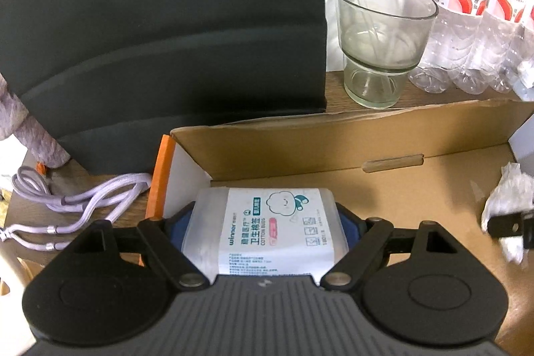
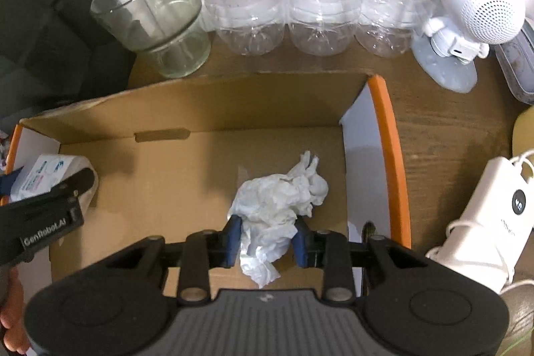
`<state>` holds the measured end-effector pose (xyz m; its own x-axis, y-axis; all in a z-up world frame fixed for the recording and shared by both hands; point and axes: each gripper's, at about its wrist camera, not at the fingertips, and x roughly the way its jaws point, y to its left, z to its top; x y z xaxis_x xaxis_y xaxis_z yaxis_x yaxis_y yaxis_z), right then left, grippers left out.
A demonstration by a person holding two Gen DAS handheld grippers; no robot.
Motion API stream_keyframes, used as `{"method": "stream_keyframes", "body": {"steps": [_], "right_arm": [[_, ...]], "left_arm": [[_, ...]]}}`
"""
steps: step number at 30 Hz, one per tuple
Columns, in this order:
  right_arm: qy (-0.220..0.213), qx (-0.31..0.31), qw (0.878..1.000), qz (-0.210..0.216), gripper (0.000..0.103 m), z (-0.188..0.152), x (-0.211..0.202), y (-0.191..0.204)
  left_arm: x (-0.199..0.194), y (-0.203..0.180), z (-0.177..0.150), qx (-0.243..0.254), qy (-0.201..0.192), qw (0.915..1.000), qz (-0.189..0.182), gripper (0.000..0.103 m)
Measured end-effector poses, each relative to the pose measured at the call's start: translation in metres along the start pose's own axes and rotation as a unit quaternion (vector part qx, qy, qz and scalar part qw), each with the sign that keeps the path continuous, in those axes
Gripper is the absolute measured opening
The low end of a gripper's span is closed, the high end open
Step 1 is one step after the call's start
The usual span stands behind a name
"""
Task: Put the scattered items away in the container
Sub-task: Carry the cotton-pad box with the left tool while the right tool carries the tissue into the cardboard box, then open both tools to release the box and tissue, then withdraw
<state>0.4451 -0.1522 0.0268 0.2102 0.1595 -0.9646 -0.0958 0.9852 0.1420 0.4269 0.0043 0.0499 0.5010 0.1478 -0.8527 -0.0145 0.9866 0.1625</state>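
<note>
Left claw [image 1: 267, 231] clamped cotton-bud pack [image 1: 267, 229] by its sides: light, soft, slippery film. Right claw [image 2: 267, 241] pinched crumpled tissue [image 2: 277, 199]: weightless, compressible.

Cardboard box [image 2: 207, 119]: matt brown corrugated board, white-faced end walls, glossy orange edge. Cotton-bud box [image 1: 267, 232]: frosted translucent plastic, smooth printed paper label. Crumpled tissue [image 2: 277, 202]: soft white paper, creased and matt. Left gripper [image 1: 265, 231] and right gripper [image 2: 267, 237]: matt black plastic links, bright metal pivot pins, blue rubbery pads, ribbed grey housing. Glass cup [image 1: 380, 42]: clear, glossy, faintly green. Water bottles [image 2: 317, 5]: thin clear ribbed plastic, glossy red-and-white labels. Tabletop [image 2: 444, 129]: wood-grain finish. Lilac cord [image 1: 80, 206]: braided cloth, metal ferrules.
</note>
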Motion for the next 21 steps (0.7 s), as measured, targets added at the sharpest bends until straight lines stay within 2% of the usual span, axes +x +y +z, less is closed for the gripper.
{"method": "stream_keyframes", "body": {"steps": [2,4,6,7,13,19,21], "right_arm": [[0.01,0.007,1.0,-0.001,0.039,-0.002,-0.001,0.001],[0.008,0.014,1.0,-0.001,0.048,0.0,-0.012,0.005],[-0.005,0.017,1.0,-0.005,0.07,0.005,-0.02,0.009],[-0.015,0.016,1.0,-0.009,0.073,0.006,-0.03,0.012],[-0.046,0.005,0.999,-0.01,0.075,-0.002,-0.08,0.026],[-0.071,-0.004,0.997,-0.01,0.075,-0.029,-0.132,0.026],[-0.087,-0.01,0.996,-0.007,0.078,-0.04,-0.153,0.025]], "left_arm": [[-0.002,0.006,0.002,-0.027,0.021,0.9991,-0.024,0.092],[-0.015,0.008,0.005,-0.028,0.018,0.9991,-0.026,0.093],[-0.03,0.008,0.009,-0.02,0.006,0.9997,-0.014,0.099],[-0.037,0.01,0.01,-0.022,0.004,0.9996,-0.016,0.101],[-0.087,0.019,0.014,-0.036,-0.009,0.9991,-0.021,0.102],[-0.141,0.023,-0.005,-0.031,-0.029,0.9988,-0.024,0.103],[-0.161,0.023,-0.011,-0.032,-0.043,0.9983,-0.019,0.103]]}}
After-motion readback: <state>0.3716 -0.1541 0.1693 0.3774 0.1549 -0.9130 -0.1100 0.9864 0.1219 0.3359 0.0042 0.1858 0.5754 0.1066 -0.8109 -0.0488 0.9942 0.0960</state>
